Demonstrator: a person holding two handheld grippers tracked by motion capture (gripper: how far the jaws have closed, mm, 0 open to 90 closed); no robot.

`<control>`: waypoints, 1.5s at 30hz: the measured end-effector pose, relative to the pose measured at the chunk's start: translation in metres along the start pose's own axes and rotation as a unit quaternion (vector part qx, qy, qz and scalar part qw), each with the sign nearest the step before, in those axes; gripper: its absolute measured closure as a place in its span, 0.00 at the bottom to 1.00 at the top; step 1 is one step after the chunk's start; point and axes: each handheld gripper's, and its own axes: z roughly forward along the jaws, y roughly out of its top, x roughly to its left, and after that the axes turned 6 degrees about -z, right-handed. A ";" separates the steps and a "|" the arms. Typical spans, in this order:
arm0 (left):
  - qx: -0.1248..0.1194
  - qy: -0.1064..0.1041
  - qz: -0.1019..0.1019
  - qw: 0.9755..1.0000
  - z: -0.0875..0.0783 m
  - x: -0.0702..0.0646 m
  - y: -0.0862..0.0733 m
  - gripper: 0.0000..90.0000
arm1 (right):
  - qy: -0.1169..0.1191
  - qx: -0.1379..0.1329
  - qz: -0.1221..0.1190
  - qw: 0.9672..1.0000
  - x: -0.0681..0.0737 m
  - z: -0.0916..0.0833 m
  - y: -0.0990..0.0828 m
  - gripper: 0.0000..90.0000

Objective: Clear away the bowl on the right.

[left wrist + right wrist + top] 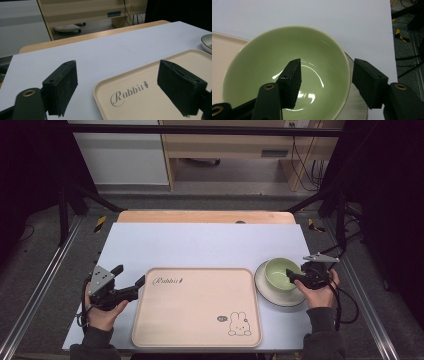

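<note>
A beige tray (197, 305) printed with "Rabbit" and a bunny lies at the table's front centre. To its right, a pale green bowl (277, 270) sits on a white plate (272, 295). My left gripper (131, 274) is open at the tray's left edge. In the left gripper view one jaw is over the table and the other over the tray (155, 100), around its near corner, gripper (117, 87). My right gripper (291, 276) is open astride the bowl's right rim. In the right gripper view, one jaw is inside the bowl (262, 57) and one outside, gripper (325, 82).
The white table top (200, 245) stretches bare behind the tray to a wooden strip (205, 216) at the far edge. Black frame rails (40, 275) run along both sides. The plate (207, 42) peeks in at the right of the left gripper view.
</note>
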 end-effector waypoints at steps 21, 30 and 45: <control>0.007 -0.001 0.003 1.000 0.003 -0.001 -0.002 0.18 | 0.012 0.066 0.025 0.997 -0.006 0.019 -0.007 0.66; 0.007 -0.001 0.002 1.000 0.004 -0.001 -0.002 0.18 | 0.017 0.081 0.037 0.996 -0.009 0.023 -0.009 0.75; 0.009 -0.001 0.004 1.000 0.004 -0.002 -0.003 0.18 | 0.027 0.098 0.070 0.992 -0.013 0.027 -0.009 0.83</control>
